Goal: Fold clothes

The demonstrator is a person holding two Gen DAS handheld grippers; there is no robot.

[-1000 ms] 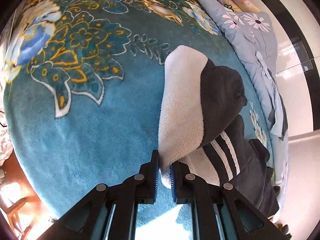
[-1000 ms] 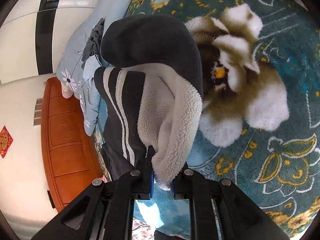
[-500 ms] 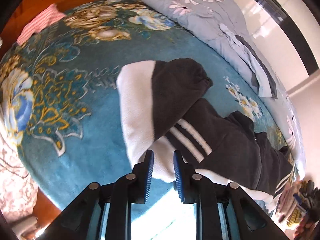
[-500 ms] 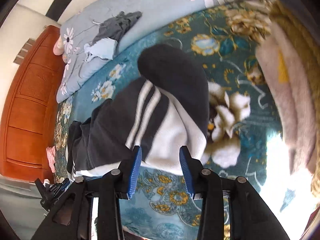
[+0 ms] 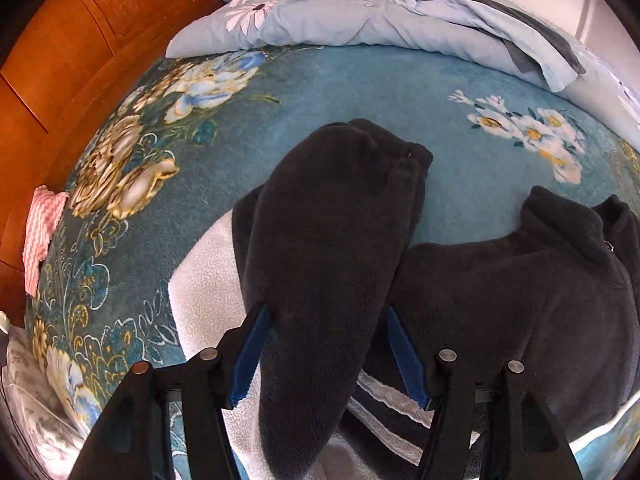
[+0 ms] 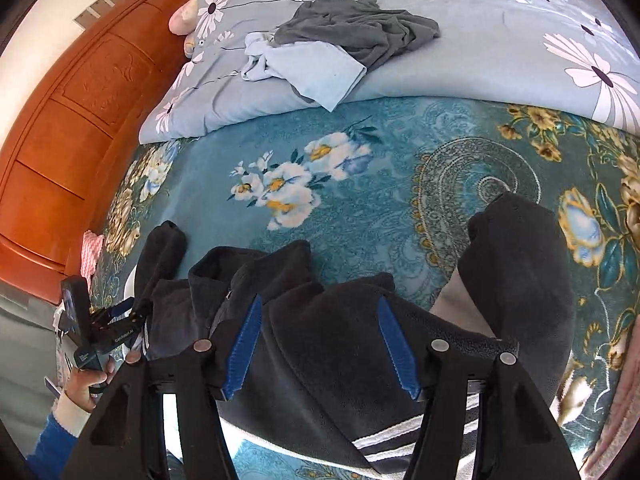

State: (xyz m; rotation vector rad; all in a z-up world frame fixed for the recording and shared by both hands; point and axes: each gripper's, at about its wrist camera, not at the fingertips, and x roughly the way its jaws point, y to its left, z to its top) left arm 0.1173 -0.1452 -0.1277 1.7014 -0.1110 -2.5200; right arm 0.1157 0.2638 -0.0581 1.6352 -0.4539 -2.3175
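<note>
A dark grey fleece jacket (image 5: 500, 292) with white lining and white stripes lies on the teal floral blanket (image 5: 360, 88). Its left sleeve (image 5: 328, 240) is folded inward and lies between the fingers of my open left gripper (image 5: 328, 354). In the right wrist view the jacket body (image 6: 320, 344) lies under my open right gripper (image 6: 318, 348), and the right sleeve (image 6: 516, 264) is folded up at the right. The collar (image 6: 240, 268) points away from me. The left gripper also shows in the right wrist view (image 6: 116, 320), held in a hand.
A light blue floral quilt (image 6: 460, 52) with a grey garment (image 6: 360, 28) and a pale blue garment (image 6: 312, 68) on it lies at the far side. A wooden headboard (image 5: 80, 48) stands at the left. A pink striped cloth (image 5: 40, 236) lies by it.
Both grippers have let go of the sleeves, opened wide and pulled back. The sleeves now lie folded on the jacket.
</note>
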